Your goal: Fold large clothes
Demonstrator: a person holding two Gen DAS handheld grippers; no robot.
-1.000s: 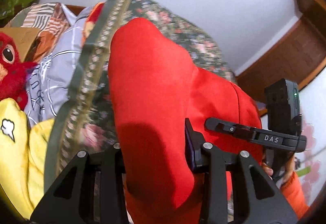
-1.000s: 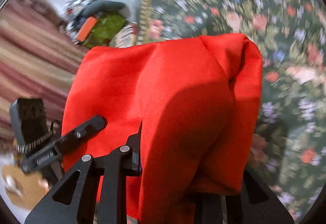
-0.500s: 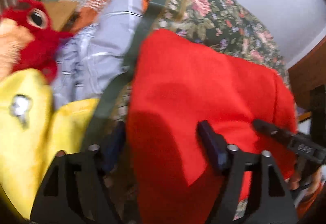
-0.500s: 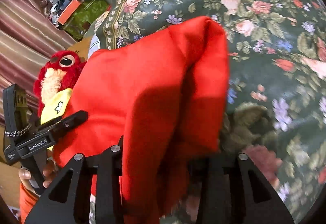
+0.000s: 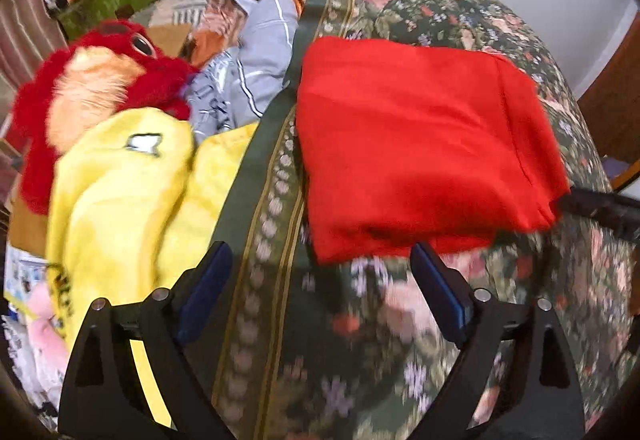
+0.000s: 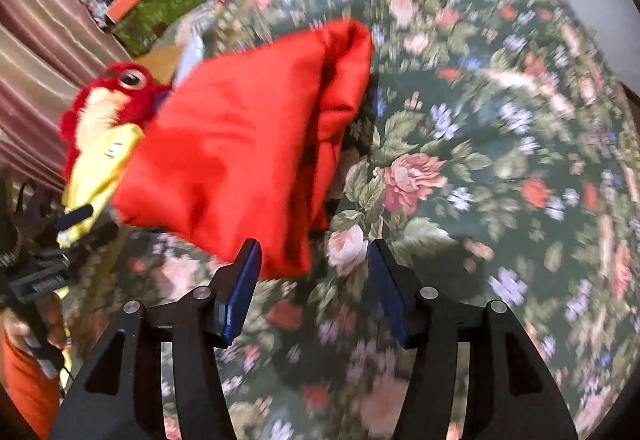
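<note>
red garment (image 5: pixel 420 144) lies folded on the floral bedspread (image 5: pixel 360 340), likely just set down. left claw (image 5: pixel 320 264) and right claw (image 6: pixel 312 260) have just been opening, nothing between them. farther off, yellow cloth (image 5: pixel 120 192) and red plush toy (image 5: pixel 92 88).

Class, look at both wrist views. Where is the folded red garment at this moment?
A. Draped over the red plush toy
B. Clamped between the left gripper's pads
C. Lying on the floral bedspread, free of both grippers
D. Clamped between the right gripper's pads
C: the red garment lies on the floral bedspread, while the left gripper and right gripper both stand open with no cloth pinched.
</note>
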